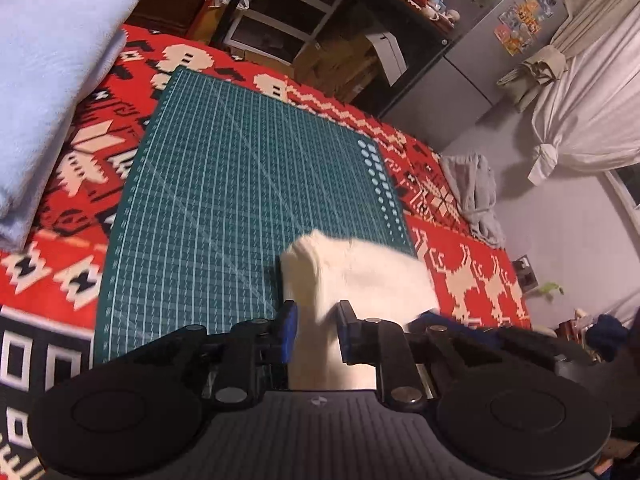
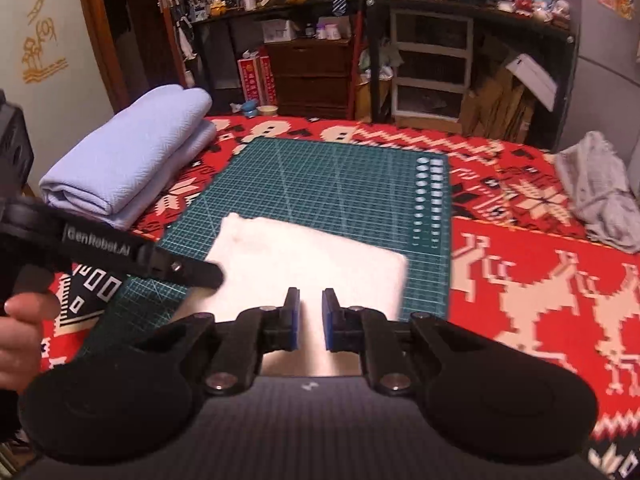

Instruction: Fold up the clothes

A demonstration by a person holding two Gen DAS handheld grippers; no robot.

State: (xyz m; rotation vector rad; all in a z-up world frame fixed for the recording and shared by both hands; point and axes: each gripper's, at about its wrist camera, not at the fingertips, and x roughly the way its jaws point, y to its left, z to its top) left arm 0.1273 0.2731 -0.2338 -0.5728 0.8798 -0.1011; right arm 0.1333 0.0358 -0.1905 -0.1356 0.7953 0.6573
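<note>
Bed covered by a red blanket with white and black knitted-style figures [image 2: 520, 264]. On it lies a large dark green gridded cutting mat [image 2: 320, 184], which serves as the work surface.

Off the mat's left edge sits a folded pale blue cloth bundle [image 2: 120, 160]. At the far right of the blanket lies a crumpled grey garment [image 2: 600, 196], well apart from the mat.

Task item: a cream-white folded fabric piece [image 2: 304, 264] on the near right part of the mat, roughly rectangular. Its long axis appears to run from the mat's centre toward its right edge, and its right end reaches that edge.

Left gripper [image 1: 318, 320]: blue pads narrow, with a raised fold of the white fabric between them. It looks pinched, lifted at the left end.

Right gripper [image 2: 311, 312]: pads narrow, gap visible, over the near edge of the fabric. I cannot tell whether cloth is caught between them.

Judgement: the fabric lies straight ahead of both sets of fingers, so either could carry the near edge forward. The left is at the left end and the right nearer the middle.
</note>
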